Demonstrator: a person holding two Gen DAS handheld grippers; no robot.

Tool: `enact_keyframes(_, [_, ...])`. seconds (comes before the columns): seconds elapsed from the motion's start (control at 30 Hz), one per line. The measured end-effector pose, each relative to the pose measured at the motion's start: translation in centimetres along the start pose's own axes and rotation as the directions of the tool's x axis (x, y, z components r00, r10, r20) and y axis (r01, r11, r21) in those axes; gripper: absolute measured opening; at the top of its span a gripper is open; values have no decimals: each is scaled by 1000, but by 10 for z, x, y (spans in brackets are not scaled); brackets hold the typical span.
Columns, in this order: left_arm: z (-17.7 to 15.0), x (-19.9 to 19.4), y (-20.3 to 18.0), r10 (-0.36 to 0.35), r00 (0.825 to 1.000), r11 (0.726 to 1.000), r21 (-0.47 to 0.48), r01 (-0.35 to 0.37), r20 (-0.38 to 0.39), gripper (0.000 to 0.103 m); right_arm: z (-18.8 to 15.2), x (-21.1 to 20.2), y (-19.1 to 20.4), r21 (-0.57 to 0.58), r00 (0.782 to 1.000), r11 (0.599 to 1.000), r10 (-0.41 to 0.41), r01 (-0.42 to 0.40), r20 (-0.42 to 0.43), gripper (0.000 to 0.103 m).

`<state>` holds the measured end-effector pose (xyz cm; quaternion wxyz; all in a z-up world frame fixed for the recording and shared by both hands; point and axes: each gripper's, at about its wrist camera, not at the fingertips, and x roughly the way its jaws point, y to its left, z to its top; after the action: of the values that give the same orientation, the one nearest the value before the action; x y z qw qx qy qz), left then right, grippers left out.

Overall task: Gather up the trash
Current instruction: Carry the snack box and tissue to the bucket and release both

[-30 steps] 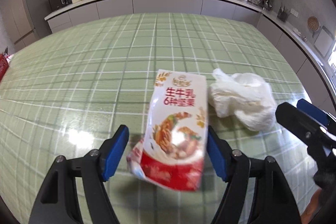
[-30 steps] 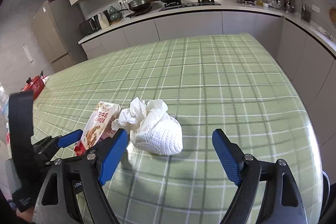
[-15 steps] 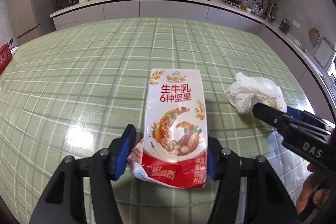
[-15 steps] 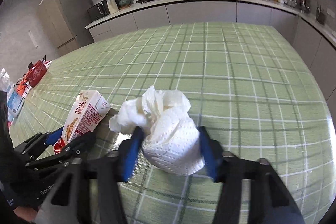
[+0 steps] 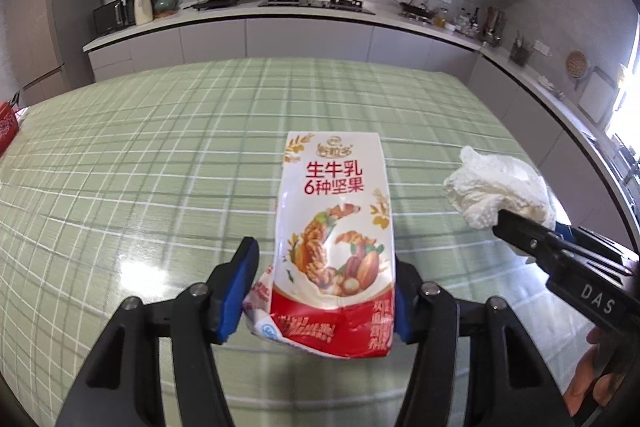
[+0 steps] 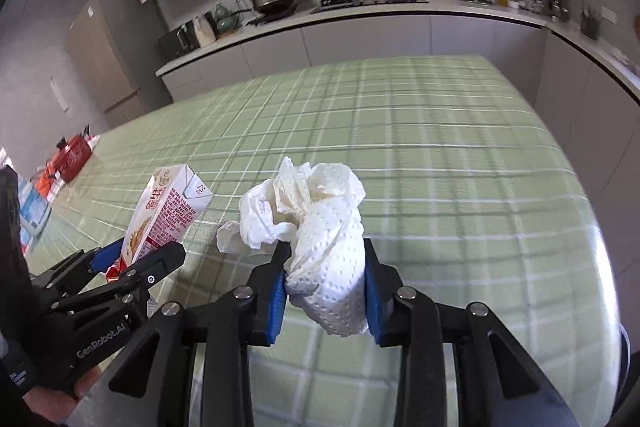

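My left gripper (image 5: 320, 291) is shut on a crumpled red and white milk carton (image 5: 334, 223) and holds it lifted above the green checked table (image 5: 160, 167). My right gripper (image 6: 325, 291) is shut on a crumpled white paper towel (image 6: 320, 223), also raised off the table. In the right wrist view the carton (image 6: 168, 211) and the left gripper (image 6: 120, 263) are at the left. In the left wrist view the paper towel (image 5: 500, 187) and the right gripper's fingers (image 5: 560, 247) are at the right.
A red object (image 6: 72, 153) and a blue and white item (image 6: 32, 207) lie near the table's left edge. The kitchen counter (image 5: 280, 15) with pans runs behind the table. The table's right edge (image 6: 600, 227) is close to my right gripper.
Both grippers have closed, the left on the carton and the right on the paper towel, and both have lifted their items off the table.
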<state>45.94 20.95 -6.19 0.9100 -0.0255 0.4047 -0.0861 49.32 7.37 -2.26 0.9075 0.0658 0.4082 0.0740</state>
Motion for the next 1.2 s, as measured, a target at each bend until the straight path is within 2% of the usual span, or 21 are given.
enact_keyframes(0.17, [0,-11,-27,-46,999,999,27,46,8,59,-18,-45,-31,57,999,998,-41,39,27,35])
enact_keyframes(0.43, [-15,-33,-101,-133,991,986,101,131,9,59,-56,-122,-104,155,991,982,-119,108,67,35])
enact_keyframes(0.63, [-37,-49,-187,-157,988,980,125,154,11,59,-96,-177,-200,211,986,970,-140,119,88,35])
enact_keyframes(0.83, [-64,-65,-272,-151,989,986,69,151,0,59,-137,-224,-309,201,989,972,-136,120,65,35])
enact_keyframes(1.0, [-82,-70,-324,-175,984,983,55,176,-31,59,-163,-248,-380,212,986,964,-167,158,27,35])
enact_keyframes(1.2, [-104,-57,-379,-183,979,978,87,190,-84,59,-187,-242,-428,244,986,956,-163,163,-23,35])
